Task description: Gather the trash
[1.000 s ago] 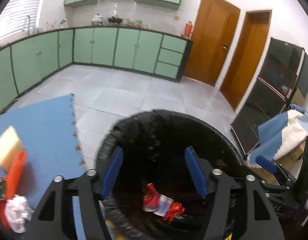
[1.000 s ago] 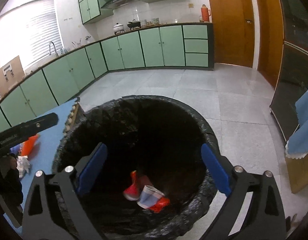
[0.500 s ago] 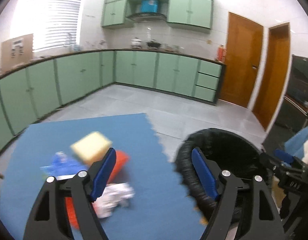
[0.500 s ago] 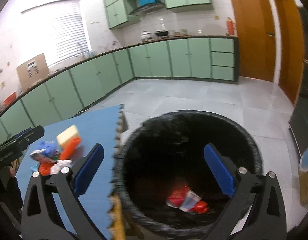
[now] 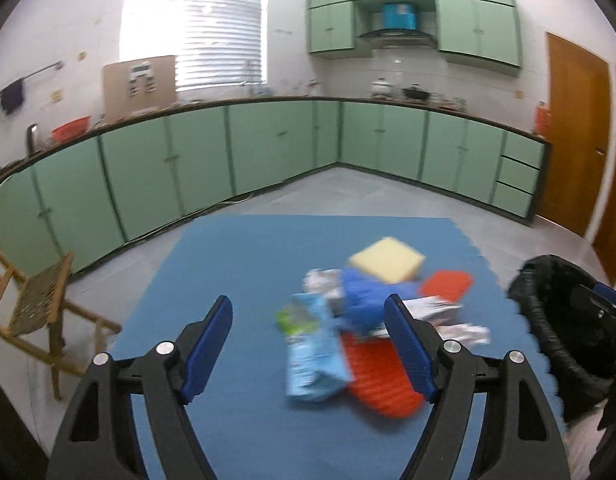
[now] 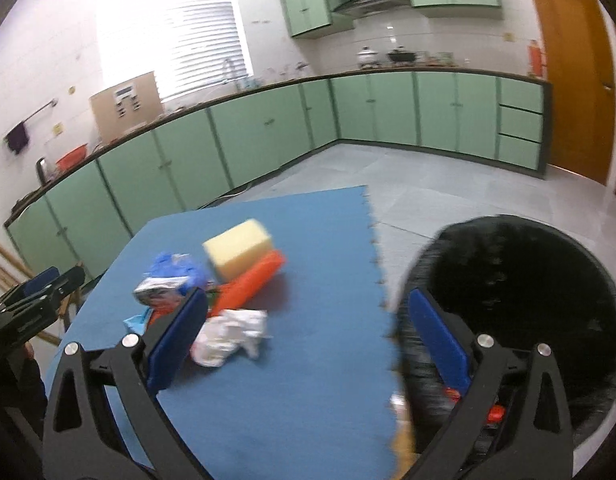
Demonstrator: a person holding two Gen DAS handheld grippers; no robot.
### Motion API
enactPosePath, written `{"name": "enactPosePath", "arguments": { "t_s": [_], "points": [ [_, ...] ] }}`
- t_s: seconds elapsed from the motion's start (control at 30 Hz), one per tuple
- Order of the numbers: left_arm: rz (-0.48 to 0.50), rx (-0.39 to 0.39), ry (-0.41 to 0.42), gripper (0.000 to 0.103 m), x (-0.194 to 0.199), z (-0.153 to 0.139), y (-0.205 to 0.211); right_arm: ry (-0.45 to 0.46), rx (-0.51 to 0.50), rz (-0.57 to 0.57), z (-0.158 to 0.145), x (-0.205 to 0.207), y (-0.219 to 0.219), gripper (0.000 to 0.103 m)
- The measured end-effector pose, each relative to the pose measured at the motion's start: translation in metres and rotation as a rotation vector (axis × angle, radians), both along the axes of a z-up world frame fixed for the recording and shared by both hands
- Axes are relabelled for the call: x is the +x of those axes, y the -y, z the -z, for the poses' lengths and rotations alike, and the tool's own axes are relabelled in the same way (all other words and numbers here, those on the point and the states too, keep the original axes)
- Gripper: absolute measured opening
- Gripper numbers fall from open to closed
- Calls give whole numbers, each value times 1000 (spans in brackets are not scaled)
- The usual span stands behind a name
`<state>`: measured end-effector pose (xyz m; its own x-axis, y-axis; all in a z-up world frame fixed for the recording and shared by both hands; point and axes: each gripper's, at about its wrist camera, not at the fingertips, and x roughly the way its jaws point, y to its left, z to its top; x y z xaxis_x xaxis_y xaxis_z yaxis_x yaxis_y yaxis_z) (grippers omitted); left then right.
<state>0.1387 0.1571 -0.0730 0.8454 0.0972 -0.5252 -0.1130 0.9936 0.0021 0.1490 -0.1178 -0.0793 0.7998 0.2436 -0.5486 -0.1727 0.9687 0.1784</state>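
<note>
A heap of trash lies on the blue foam mat (image 5: 236,264): a yellow sponge (image 5: 386,259), a light blue packet (image 5: 313,354), a blue crumpled bag (image 5: 363,300), red ribbed pieces (image 5: 381,376) and white crumpled paper (image 6: 228,336). My left gripper (image 5: 308,344) is open and empty, just short of the heap. My right gripper (image 6: 304,344) is open and empty over the mat's right edge (image 6: 377,264), between the heap and the black-lined bin (image 6: 519,304). Red trash (image 6: 495,412) shows low in the bin.
The bin also shows at the right edge of the left wrist view (image 5: 555,320). A wooden chair (image 5: 36,312) stands left of the mat. Green cabinets (image 5: 268,152) line the far walls and wooden doors (image 5: 575,136) are at right.
Both grippers have swung left from above the bin to the mat. The trash heap is now in front of them and the bin lies to the right. Both stayed open.
</note>
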Motion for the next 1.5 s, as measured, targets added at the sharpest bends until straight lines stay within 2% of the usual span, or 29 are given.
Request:
{"name": "enactPosePath", "arguments": {
  "t_s": [0.33,0.8,0.83,0.9,1.0,1.33,1.5],
  "points": [
    [-85,-18,-23,77,-4,20,-51,-29,-32,-166,17,23,-104,98],
    [-110,-58,-45,77,0,36,-65,-69,-38,-203,29,44,-135,97],
    [-111,-59,-45,77,0,36,-67,-70,-37,-210,28,45,-137,96],
    [-112,-62,-47,77,0,36,-68,-81,-26,-232,29,47,-138,75],
    [-109,-63,-51,77,1,37,-68,-115,-8,-272,32,48,-139,56],
    [-85,-70,-51,77,0,34,-56,-39,52,-283,7,14,-111,55],
    [-57,-72,-52,77,-1,32,-41,-24,45,-270,-2,-7,-87,55]
  ]
}}
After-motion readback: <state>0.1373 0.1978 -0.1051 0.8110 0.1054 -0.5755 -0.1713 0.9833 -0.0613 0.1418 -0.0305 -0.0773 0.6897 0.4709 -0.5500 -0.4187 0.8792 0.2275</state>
